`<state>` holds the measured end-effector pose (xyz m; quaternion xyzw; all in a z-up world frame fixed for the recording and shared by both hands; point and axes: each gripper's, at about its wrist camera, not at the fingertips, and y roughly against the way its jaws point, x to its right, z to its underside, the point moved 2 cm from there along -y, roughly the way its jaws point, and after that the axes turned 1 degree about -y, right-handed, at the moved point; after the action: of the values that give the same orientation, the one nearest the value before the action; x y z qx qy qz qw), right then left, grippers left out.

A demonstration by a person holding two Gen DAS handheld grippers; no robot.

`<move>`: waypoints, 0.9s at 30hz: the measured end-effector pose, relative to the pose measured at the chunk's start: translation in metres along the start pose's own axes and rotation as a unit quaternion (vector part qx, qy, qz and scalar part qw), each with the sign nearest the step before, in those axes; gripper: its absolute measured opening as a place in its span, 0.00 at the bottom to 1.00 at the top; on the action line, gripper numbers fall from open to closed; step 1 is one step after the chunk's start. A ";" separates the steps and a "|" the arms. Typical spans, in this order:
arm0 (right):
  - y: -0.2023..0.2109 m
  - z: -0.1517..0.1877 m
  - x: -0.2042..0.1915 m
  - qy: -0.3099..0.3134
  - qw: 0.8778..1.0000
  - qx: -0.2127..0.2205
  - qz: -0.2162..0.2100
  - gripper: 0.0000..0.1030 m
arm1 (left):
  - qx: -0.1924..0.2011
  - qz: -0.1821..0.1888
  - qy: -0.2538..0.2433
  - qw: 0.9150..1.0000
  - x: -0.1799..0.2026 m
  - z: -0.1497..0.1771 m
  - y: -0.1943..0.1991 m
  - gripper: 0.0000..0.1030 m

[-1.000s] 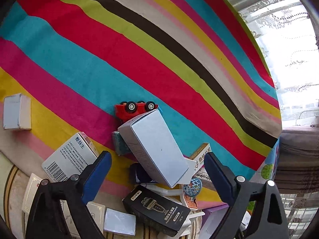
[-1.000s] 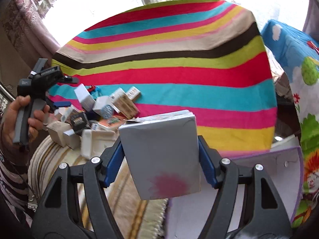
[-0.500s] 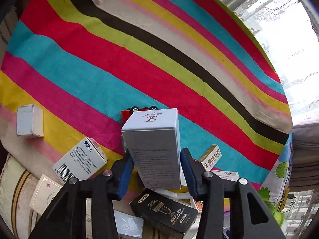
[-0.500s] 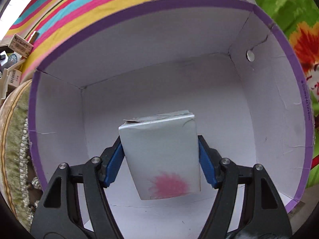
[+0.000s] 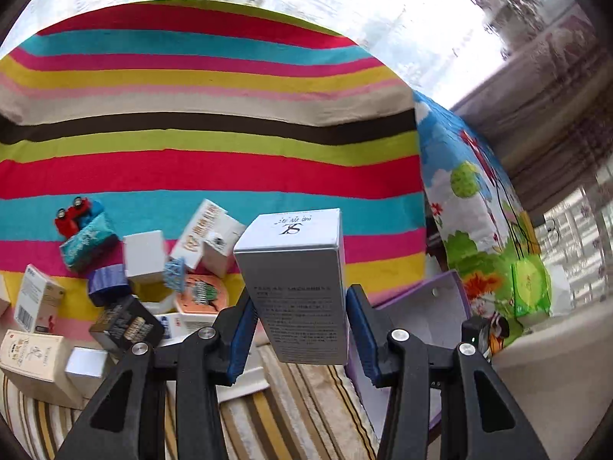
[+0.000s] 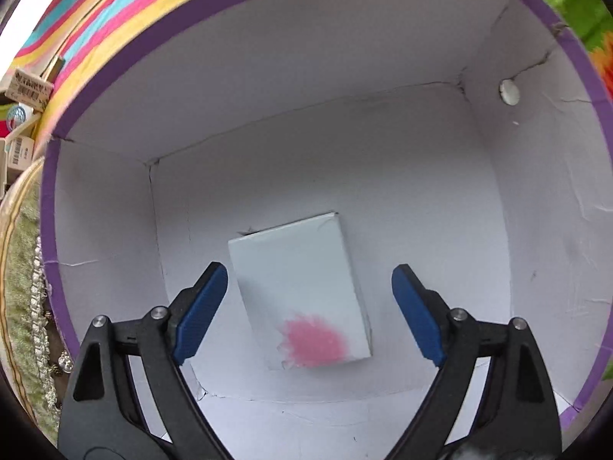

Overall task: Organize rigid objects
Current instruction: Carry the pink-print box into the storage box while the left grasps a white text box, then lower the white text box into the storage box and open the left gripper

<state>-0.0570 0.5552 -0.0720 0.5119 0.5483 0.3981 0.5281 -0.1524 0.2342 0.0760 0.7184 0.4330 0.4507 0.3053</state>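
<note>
**One carton dropped in the purple box, a second on its way**

Right tongs [image 6: 308,306] inside the purple-rimmed storage box [image 6: 345,76], pointing steeply down, jaws opening, blue pads clear of the white carton with a pink splash [image 6: 302,291]. Carton apparently lying on the white floor of the box, between the spread pads but touching neither.

Left tongs [image 5: 299,329] pinching a silver-grey carton with script lettering on its top [image 5: 295,276], held upright in the air above the striped cloth [image 5: 210,172]. To their left, a heap of small cartons [image 5: 141,257] and a red toy car [image 5: 72,212] waiting. Purple box [image 5: 425,306] seen just to the right of the held carton.

Step in hand, probably: release by the right, carry by the left. Next move likely: right tongs up and out, then silver-grey carton over the rim and down beside the first.
</note>
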 end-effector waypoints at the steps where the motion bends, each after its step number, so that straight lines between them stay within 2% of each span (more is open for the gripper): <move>1: 0.011 0.003 0.007 -0.010 1.000 0.016 -0.002 0.87 | -0.013 0.008 -0.024 1.000 0.017 0.005 -0.008 0.46; 4: 0.046 0.018 0.029 -0.040 0.997 0.069 0.007 0.87 | -0.058 0.015 -0.106 0.993 0.063 0.023 -0.041 0.46; 7: 0.077 0.039 0.042 -0.072 0.991 0.113 0.019 0.88 | -0.113 0.019 -0.180 0.977 0.099 0.047 -0.077 0.46; 10: 0.091 0.062 0.046 -0.078 0.988 0.129 0.033 0.88 | -0.162 -0.001 -0.252 0.954 0.137 0.066 -0.122 0.46; 12: 0.094 0.077 0.045 -0.067 0.987 0.135 0.054 0.88 | -0.187 -0.017 -0.304 0.934 0.157 0.078 -0.147 0.46; 14: 0.097 0.081 0.041 -0.057 0.988 0.135 0.053 0.88 | -0.203 -0.038 -0.356 0.911 0.174 0.089 -0.172 0.46; 18: 0.097 0.094 0.036 -0.037 0.988 0.142 0.043 0.88 | -0.211 -0.082 -0.414 0.882 0.191 0.099 -0.208 0.46; 23: 0.096 0.106 0.029 -0.040 0.988 0.146 0.022 0.88 | -0.226 -0.107 -0.474 0.844 0.200 0.116 -0.234 0.46; 25: 0.089 0.108 0.013 -0.041 0.988 0.146 0.020 0.88 | -0.222 -0.124 -0.494 0.832 0.201 0.120 -0.240 0.46; 27: 0.087 0.107 0.013 -0.041 0.988 0.146 0.016 0.88 | -0.228 -0.122 -0.503 0.825 0.202 0.124 -0.244 0.46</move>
<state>0.0621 0.5701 -0.0026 0.6081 0.5702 0.3009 0.4633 -0.0803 0.5165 -0.0998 0.6968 0.1883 0.0723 0.6884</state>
